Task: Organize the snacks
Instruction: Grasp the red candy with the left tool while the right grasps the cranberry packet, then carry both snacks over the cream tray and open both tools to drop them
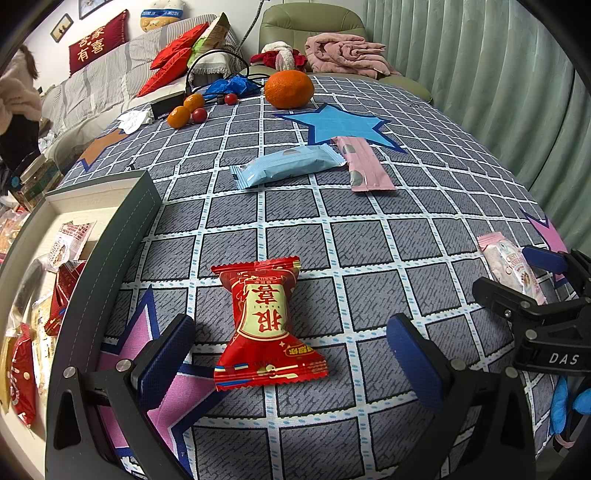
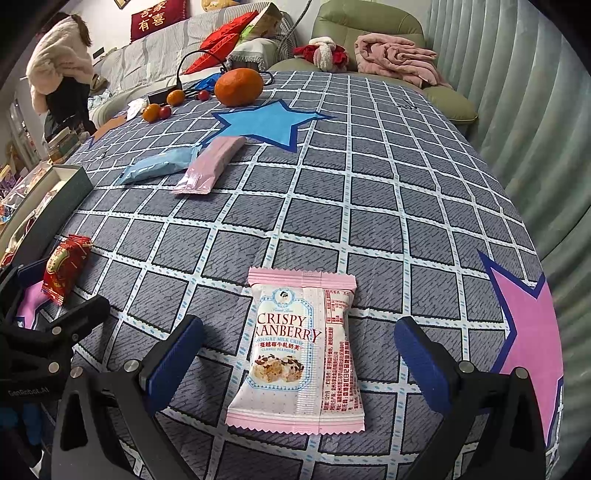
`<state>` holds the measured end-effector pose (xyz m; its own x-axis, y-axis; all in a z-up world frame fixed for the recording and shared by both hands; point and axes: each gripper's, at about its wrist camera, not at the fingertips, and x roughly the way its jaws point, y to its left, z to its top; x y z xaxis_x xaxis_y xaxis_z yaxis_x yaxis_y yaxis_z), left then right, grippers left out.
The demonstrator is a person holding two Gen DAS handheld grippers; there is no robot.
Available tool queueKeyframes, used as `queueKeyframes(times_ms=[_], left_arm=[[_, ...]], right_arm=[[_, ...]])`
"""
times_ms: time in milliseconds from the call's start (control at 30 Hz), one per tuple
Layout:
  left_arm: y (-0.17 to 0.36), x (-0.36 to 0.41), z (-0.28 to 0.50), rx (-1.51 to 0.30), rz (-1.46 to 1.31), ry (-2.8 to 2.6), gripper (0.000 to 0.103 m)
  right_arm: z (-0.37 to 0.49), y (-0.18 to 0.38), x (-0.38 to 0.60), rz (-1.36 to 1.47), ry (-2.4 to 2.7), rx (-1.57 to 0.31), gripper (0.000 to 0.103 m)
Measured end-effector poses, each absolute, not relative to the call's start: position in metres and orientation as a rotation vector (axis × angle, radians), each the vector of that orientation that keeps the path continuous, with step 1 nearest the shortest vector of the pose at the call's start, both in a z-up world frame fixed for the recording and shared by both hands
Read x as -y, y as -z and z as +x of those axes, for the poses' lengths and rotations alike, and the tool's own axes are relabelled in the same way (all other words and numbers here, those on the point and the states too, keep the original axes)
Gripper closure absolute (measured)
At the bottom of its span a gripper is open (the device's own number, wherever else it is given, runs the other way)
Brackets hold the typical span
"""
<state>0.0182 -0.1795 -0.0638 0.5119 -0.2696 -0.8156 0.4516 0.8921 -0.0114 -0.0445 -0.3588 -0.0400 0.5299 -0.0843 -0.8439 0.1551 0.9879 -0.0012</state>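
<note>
A red snack packet (image 1: 266, 324) lies on the checked tablecloth between the open fingers of my left gripper (image 1: 291, 365); it also shows in the right wrist view (image 2: 65, 266). A pink-and-white cranberry nougat packet (image 2: 300, 354) lies between the open fingers of my right gripper (image 2: 301, 365); it also shows in the left wrist view (image 1: 511, 266). Neither gripper touches its packet. A light blue packet (image 1: 286, 165) (image 2: 157, 168) and a pink packet (image 1: 365, 164) (image 2: 212, 164) lie farther back. A dark-walled box (image 1: 122, 236) (image 2: 68, 182) at the left holds several snacks.
A big orange (image 1: 289, 88) (image 2: 238, 86), small oranges (image 1: 186, 110) (image 2: 162, 105) and cherry tomatoes (image 1: 199, 114) sit at the table's far side with a black cable (image 1: 207, 64). A sofa, cushions and a green armchair (image 2: 365, 26) stand beyond. A person (image 2: 61, 70) stands at the far left.
</note>
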Motion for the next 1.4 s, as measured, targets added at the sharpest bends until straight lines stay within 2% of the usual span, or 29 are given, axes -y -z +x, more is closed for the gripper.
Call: queueKeyframes(times_ms=[267, 367, 467, 567, 600, 633, 867, 1100, 1400], left_arm=[[0.063, 0.180, 0.017, -0.948, 0.216, 0.434, 0.000], [0.060, 0.183, 0.023, -1.005, 0.225, 0.420, 0.000], [0.057, 0.188, 0.025, -1.048, 0.235, 0.430, 0.008], [0.052, 0.195, 0.019, -1.051, 0.258, 0.463, 0.033], [0.049, 0.197, 0.016, -1.051, 0.268, 0.476, 0.053], [0.048, 0.199, 0.014, -1.052, 0.277, 0.485, 0.057], [0.030, 0.180, 0.002, -1.063, 0.170, 0.558, 0.057], [-0.009, 0.151, 0.000, -0.983, 0.121, 0.553, 0.057], [-0.053, 0.076, 0.021, -0.879, 0.052, 0.458, 0.057]], right_arm=[[-0.044, 0.040, 0.359, 0.078, 0.144, -1.022, 0.000], [-0.037, 0.038, 0.361, 0.092, 0.150, -1.077, 0.000], [-0.035, 0.036, 0.360, 0.094, 0.140, -1.100, 0.003], [-0.037, 0.030, 0.357, 0.076, 0.127, -1.092, 0.033], [-0.038, 0.027, 0.357, 0.079, 0.126, -1.091, 0.053], [-0.039, 0.026, 0.358, 0.107, 0.109, -1.092, 0.060], [-0.057, 0.013, 0.357, 0.275, 0.020, -1.069, 0.060], [-0.052, -0.014, 0.327, 0.282, -0.054, -1.042, 0.060], [-0.007, -0.043, 0.253, 0.222, -0.201, -1.039, 0.060]])
